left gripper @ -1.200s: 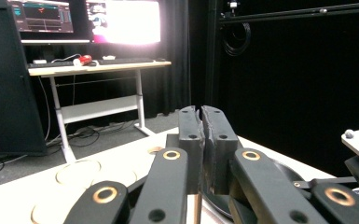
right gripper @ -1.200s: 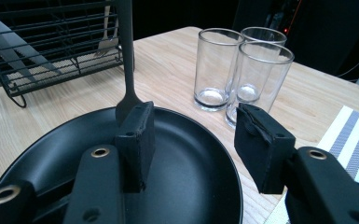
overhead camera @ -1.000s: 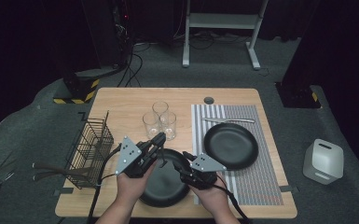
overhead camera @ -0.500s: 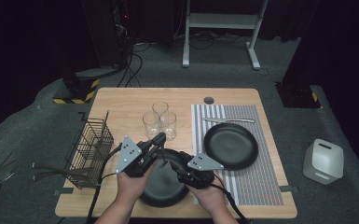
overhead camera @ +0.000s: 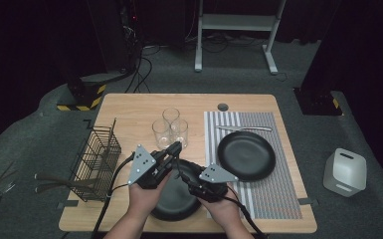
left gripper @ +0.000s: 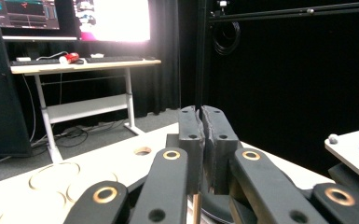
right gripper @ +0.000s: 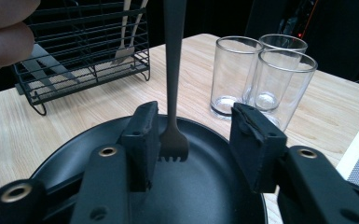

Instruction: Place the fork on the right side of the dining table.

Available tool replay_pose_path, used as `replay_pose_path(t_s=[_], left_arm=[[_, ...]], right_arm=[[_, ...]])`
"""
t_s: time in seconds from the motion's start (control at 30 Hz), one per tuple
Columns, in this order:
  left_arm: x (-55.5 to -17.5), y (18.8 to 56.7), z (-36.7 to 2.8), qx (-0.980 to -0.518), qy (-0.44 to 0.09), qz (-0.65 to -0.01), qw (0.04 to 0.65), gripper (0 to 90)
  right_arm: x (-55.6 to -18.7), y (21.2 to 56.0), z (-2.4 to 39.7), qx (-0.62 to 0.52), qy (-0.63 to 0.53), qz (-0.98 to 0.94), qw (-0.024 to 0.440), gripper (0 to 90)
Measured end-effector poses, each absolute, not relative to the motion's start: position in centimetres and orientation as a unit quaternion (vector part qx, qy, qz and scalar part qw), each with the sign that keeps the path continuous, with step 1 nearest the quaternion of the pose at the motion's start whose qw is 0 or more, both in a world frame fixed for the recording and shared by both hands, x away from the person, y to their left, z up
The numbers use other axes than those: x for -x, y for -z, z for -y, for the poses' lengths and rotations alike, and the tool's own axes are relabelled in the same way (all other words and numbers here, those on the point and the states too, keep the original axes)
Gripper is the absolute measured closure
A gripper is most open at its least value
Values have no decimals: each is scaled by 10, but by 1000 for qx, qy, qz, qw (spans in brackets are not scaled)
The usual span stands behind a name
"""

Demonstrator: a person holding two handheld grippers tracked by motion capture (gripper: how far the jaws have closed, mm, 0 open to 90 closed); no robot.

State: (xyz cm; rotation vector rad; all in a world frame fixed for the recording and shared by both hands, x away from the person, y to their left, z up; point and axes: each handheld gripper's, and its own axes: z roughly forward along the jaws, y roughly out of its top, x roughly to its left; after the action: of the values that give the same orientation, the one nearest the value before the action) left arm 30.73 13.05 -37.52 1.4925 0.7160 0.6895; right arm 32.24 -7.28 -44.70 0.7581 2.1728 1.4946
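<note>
A dark fork (right gripper: 174, 70) hangs tines-down over the near black plate (right gripper: 205, 196), its handle pinched in my left gripper (left gripper: 200, 121), which is shut on it. In the high view the left gripper (overhead camera: 175, 147) points away over that plate (overhead camera: 176, 206). My right gripper (right gripper: 196, 135) reaches in low, with the fork's tines between its jaws. The tines sit close beside the left pad, with a wide gap to the right pad. These jaws have just been closing. In the high view the right gripper (overhead camera: 185, 177) is just right of the left hand.
Three clear glasses (overhead camera: 171, 127) stand just beyond the near plate. A black wire rack (overhead camera: 97, 159) holding utensils sits at the table's left edge. A striped mat (overhead camera: 273, 199) at the right carries a second black plate (overhead camera: 246, 155) and a silver utensil (overhead camera: 243, 128).
</note>
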Motion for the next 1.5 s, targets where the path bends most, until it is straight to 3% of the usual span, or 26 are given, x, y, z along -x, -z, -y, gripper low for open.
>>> replay_pose_path(t_s=[0.73,1.0,1.1,1.2,1.5], left_arm=[[-304,376,-116,-653,-283,-303,634,870],[-304,377,-116,-657,-282,-302,631,866],[-304,377,-118,-661,-280,-302,627,828],[-304,379,-120,-667,-276,-303,622,731],[-307,394,-124,-691,-252,-310,603,661]], right_arm=[[-319,450,72,-256,-541,-774,204,819],[-320,452,74,-257,-543,-774,201,846],[-319,452,74,-255,-540,-775,207,848],[-317,452,73,-252,-541,-775,208,848],[-317,451,73,-253,-542,-774,207,847]])
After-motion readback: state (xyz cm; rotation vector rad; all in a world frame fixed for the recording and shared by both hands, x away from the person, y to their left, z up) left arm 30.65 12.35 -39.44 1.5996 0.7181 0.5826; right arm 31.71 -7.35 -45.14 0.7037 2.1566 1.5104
